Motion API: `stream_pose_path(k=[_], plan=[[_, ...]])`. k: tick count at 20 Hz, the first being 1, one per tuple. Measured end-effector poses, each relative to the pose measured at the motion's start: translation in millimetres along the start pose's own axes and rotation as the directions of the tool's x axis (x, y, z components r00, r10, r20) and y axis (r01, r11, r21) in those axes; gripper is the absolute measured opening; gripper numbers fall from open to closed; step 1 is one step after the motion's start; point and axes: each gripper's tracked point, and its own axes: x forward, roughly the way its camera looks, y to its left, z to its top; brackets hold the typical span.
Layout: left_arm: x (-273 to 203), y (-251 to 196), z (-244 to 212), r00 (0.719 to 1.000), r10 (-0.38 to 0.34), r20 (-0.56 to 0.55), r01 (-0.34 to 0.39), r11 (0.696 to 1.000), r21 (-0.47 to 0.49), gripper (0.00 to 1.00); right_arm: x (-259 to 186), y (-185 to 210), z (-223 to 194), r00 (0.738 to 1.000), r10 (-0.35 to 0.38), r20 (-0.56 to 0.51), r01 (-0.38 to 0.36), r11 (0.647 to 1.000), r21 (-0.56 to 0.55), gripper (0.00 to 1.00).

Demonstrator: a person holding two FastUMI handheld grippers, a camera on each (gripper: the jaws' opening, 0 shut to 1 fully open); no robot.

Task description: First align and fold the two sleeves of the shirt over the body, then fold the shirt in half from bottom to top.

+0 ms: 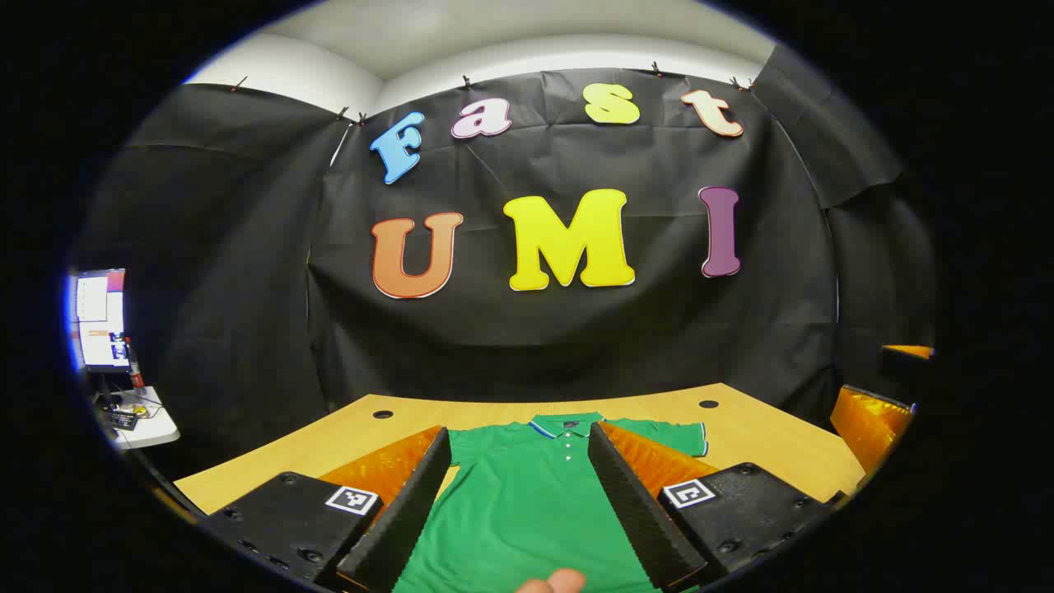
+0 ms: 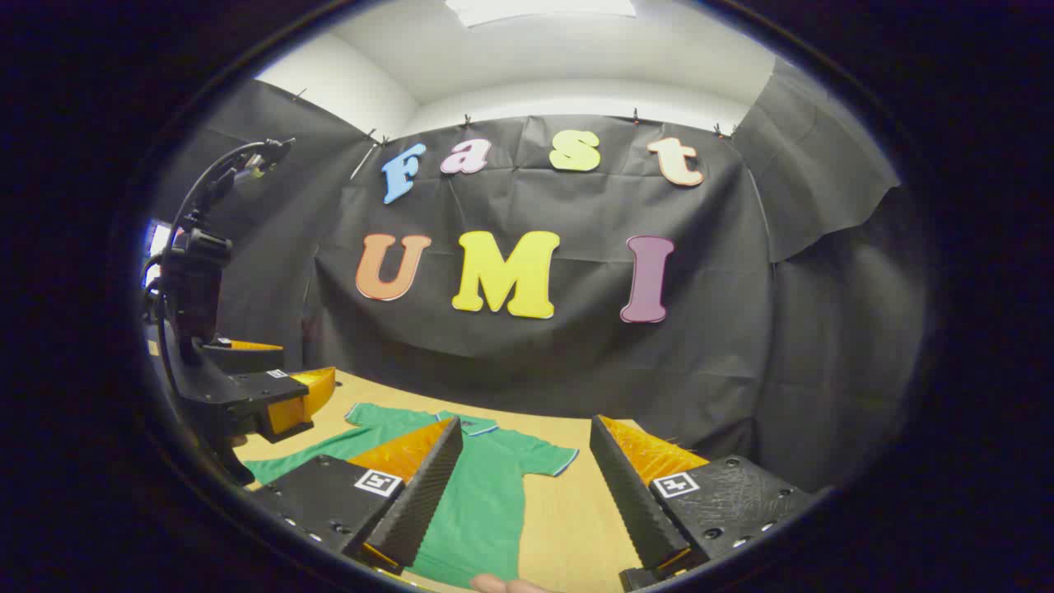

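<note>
A green polo shirt (image 1: 527, 502) lies flat on the wooden table (image 1: 766, 445), collar at the far end and buttons up. Its short sleeves are spread out to the sides; one sleeve (image 1: 671, 436) pokes out past my finger. My left gripper (image 1: 520, 430) hovers open above the shirt's body with nothing between its fingers. In the right gripper view the shirt (image 2: 482, 494) lies left of centre with a sleeve (image 2: 543, 457) pointing right. My right gripper (image 2: 523, 428) is open and empty over the shirt's right edge. The left gripper (image 2: 276, 399) hangs over the shirt's far-left sleeve.
The right gripper (image 1: 873, 416) shows at the table's right edge. Two round holes (image 1: 383, 414) (image 1: 708, 404) sit near the table's back edge. A monitor (image 1: 103, 321) and a small white table stand far left. A person's fingertip (image 1: 553, 581) peeks in at the bottom.
</note>
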Motion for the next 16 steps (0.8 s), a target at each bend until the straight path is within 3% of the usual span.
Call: stream_pose_path(k=[3, 16], plan=[[0.2, -7.3, -1.0, 1.0, -0.021, -0.005, 0.021, 1.0, -0.007, 1.0, 0.8, 6.5, -8.1, 0.999, 0.039, -0.033, -0.038, 0.999, 0.038, 0.95], [-0.8, -8.5, -1.0, 1.0, -0.019, 0.013, 0.019, 1.0, 0.012, 1.0, 5.6, 5.9, -22.0, 0.995, 0.076, -0.072, -0.071, 0.995, 0.075, 0.95]])
